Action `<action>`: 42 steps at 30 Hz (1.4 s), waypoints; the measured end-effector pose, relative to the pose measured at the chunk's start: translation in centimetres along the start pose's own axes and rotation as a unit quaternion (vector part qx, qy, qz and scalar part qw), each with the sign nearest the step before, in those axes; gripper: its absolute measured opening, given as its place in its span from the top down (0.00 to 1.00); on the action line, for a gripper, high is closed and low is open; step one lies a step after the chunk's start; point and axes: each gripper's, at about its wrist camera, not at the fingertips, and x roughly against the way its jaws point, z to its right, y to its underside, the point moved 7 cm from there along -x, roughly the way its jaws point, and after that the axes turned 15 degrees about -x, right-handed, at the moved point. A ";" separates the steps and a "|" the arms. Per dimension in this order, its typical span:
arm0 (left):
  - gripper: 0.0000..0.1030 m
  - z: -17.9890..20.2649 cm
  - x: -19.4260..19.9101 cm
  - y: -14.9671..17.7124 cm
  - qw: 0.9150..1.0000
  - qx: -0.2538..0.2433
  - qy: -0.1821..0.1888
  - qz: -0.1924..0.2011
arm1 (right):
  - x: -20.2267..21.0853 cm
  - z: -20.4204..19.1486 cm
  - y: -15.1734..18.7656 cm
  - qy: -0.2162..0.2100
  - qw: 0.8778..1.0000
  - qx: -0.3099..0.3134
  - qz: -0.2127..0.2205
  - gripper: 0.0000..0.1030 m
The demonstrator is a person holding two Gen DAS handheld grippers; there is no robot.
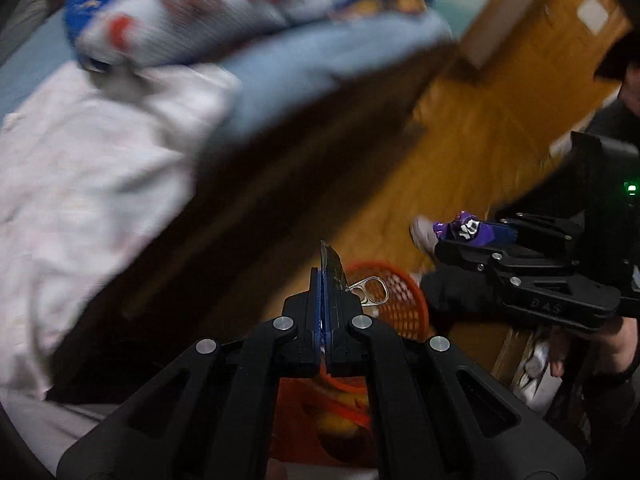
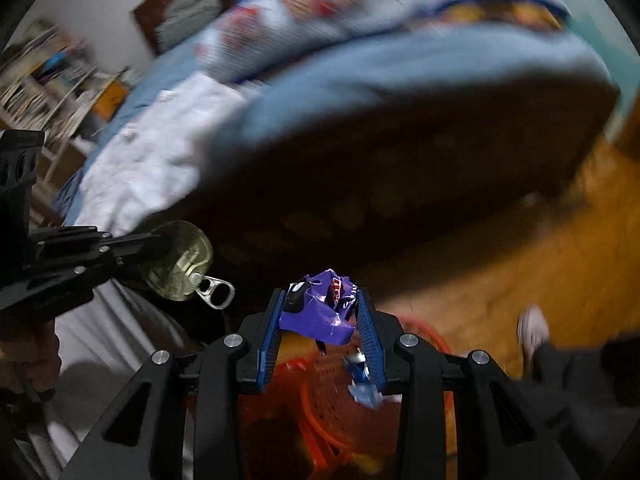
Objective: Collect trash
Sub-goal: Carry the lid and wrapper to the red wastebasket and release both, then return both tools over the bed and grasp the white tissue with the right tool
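My left gripper (image 1: 325, 276) is shut on a metal can lid (image 1: 334, 266) seen edge-on, its pull ring (image 1: 370, 290) sticking out to the right. The lid shows face-on in the right wrist view (image 2: 182, 260), held by the left gripper (image 2: 160, 240). My right gripper (image 2: 322, 312) is shut on a crumpled purple wrapper (image 2: 320, 312); it also shows in the left wrist view (image 1: 452, 240) with the wrapper (image 1: 470, 230). An orange mesh basket (image 1: 404, 300) sits on the floor below both grippers, and in the right wrist view (image 2: 320, 420).
A bed with a blue mattress (image 2: 440, 72), a white sheet (image 1: 100, 184) and a patterned blanket (image 1: 224, 4) fills the upper left. Wooden floor (image 1: 480, 128) lies to the right. A person's shoe (image 2: 532, 328) is near the basket. Shelves (image 2: 36, 80) stand far left.
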 end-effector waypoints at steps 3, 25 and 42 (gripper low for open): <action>0.99 2.2 -5.4 -0.3 0.999 0.003 0.012 -0.039 | -3.0 4.9 2.0 0.019 0.999 -0.026 -0.019 0.65; 0.93 7.9 -20.8 3.5 0.981 -0.073 0.040 -0.175 | -15.9 15.4 9.1 0.062 0.978 -0.159 -0.121 0.46; 0.35 -0.9 -3.0 -0.6 0.999 0.003 -0.027 -0.019 | -2.6 6.7 -3.0 0.083 0.995 -0.057 0.021 0.36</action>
